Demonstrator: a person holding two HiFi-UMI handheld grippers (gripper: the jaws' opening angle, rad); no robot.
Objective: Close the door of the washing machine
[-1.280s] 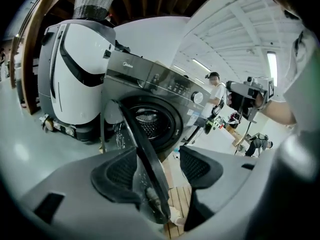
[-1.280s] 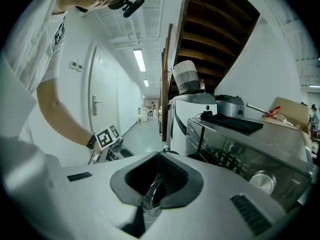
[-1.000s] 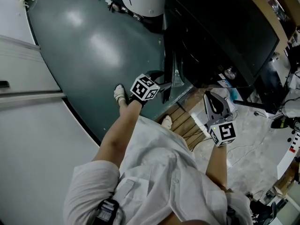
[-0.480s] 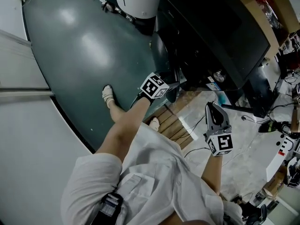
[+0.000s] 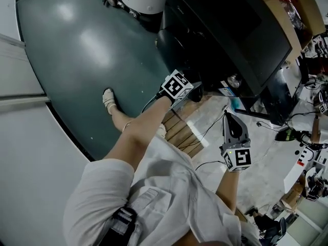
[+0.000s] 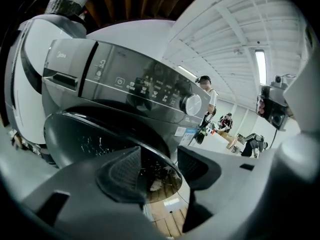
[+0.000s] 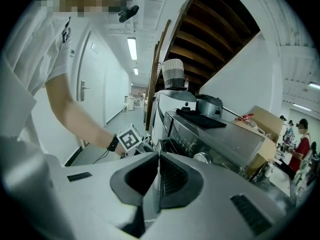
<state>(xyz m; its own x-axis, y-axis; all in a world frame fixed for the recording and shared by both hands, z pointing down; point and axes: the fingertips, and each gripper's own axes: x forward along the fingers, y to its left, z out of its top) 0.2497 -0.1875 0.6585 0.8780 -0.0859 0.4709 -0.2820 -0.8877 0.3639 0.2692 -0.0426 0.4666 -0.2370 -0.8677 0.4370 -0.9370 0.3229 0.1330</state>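
Two grippers are in view, and only the left gripper is at the machine: its jaws stand apart, and the curved rim of the washing machine door passes through the gap between them, though whether either pad actually presses on the rim is hard to judge from this angle. The door's dark round glass spreads to the left of and above those jaws, and wooden slats show through and below it. Above the left gripper runs the washing machine's control panel, with its round dial up and to the right of the jaws. From the head view the left gripper sits against the lower front of the dark machine, with its marker cube just behind. The right gripper has its jaws pressed together with nothing between them; it hangs well apart from the machine's front, pointing along it toward the left gripper's cube. In the head view the right gripper is held over the pale floor, on the right of the slats.
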